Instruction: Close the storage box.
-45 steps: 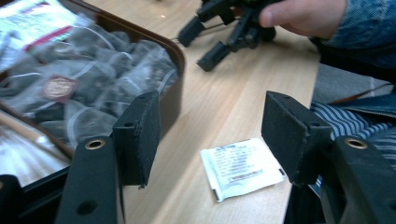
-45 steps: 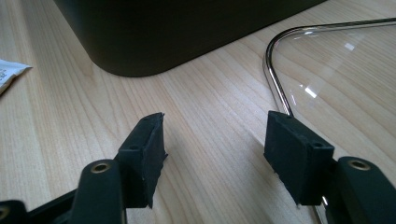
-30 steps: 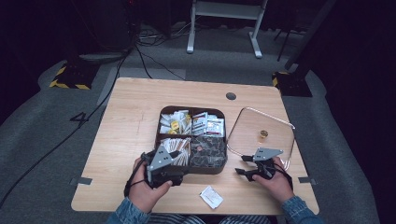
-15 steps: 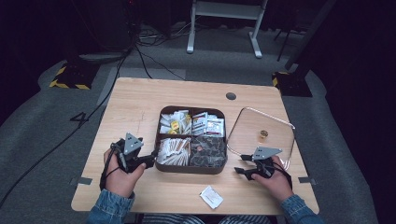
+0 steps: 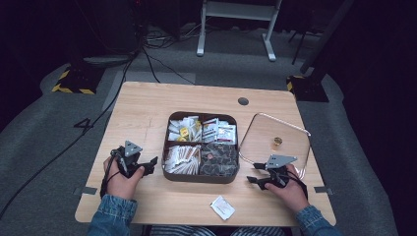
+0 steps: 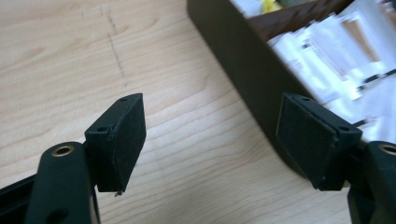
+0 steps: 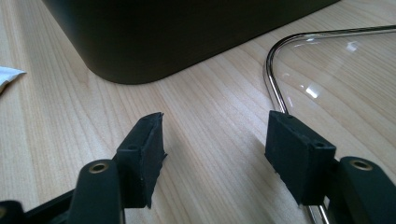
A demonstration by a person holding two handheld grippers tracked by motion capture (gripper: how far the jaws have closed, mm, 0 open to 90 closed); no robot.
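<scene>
Dark four-compartment sachet tray (image 5: pixel 200 178) looks filled; one white sachet (image 5: pixel 222 207) remains out; clear glass lid (image 5: pixel 295 147) off; left gripper (image 5: pixel 151 163) has just been opening, empty; right gripper (image 5: pixel 254 174) open, empty.

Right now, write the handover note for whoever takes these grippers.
Left gripper: open, nothing between its jaws, which have just been opening; it sits left of the box.
Right gripper: open, holding nothing, between the box and the glass lid.
Done: lid off, on the table right of the box; compartments hold packets.
Left: one loose packet lies by the table's near edge, probably to go in; then lid on.
</scene>
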